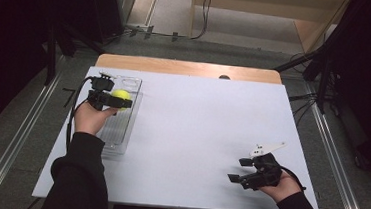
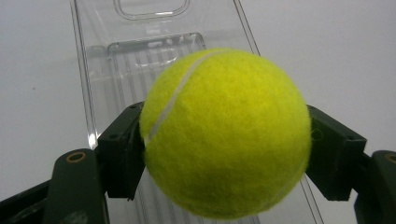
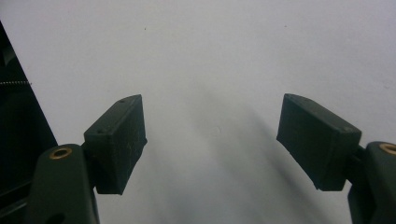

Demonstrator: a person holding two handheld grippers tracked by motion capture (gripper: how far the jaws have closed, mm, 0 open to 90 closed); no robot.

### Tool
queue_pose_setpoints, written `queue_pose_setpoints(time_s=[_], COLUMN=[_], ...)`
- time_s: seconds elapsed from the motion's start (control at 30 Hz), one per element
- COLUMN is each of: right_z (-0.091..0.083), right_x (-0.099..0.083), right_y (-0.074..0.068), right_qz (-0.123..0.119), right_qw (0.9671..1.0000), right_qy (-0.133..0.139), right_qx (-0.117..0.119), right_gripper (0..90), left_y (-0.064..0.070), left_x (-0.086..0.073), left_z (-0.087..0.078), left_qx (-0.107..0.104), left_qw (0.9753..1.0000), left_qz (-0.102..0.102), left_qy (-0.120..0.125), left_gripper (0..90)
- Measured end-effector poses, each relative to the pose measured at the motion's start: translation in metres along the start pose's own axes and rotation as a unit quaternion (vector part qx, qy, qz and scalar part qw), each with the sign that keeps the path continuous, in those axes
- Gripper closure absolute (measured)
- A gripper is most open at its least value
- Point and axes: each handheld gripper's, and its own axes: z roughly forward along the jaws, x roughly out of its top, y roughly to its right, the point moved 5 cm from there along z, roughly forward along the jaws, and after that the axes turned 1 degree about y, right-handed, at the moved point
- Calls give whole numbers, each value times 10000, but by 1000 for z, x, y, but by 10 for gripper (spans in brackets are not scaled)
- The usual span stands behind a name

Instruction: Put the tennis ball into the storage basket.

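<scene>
two fingers of the left gripper [image 2: 224, 154] pinch the tennis ball [image 2: 226, 133] over the clear tray [image 1: 131, 85]; lower it gently before letting go. right gripper [image 3: 210, 144] fingers spread, idle.

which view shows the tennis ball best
The left gripper view: the tennis ball is close and sharp, clamped in the left gripper above the clear tray. The high view shows it small and distant; the right gripper view shows bare table.
</scene>
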Motion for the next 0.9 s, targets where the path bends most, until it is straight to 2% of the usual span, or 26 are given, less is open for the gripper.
queue_pose_setpoints(time_s=[0.2,0.3,0.47,0.7,0.9], right_z=[0,0,0,0,0], right_x=[0,0,0,0,0], right_y=[0,0,0,0,0], right_qz=[-1,-3,-6,-8,-3], right_qw=[10000,10000,10000,10000,10000], right_qy=[-1,-2,-6,-7,-2], right_qx=[-5,-5,-6,-5,-3], right_gripper=[217,216,217,216,216], left_y=[1,1,2,4,9], left_x=[0,0,4,7,12], left_z=[1,2,-3,-10,-19], left_qx=[13,97,-75,-69,-243], left_qw=[10000,9999,9999,9998,9995], left_qz=[33,65,-55,-29,19], left_qy=[-52,-62,128,158,218], left_gripper=[256,252,197,152,152])
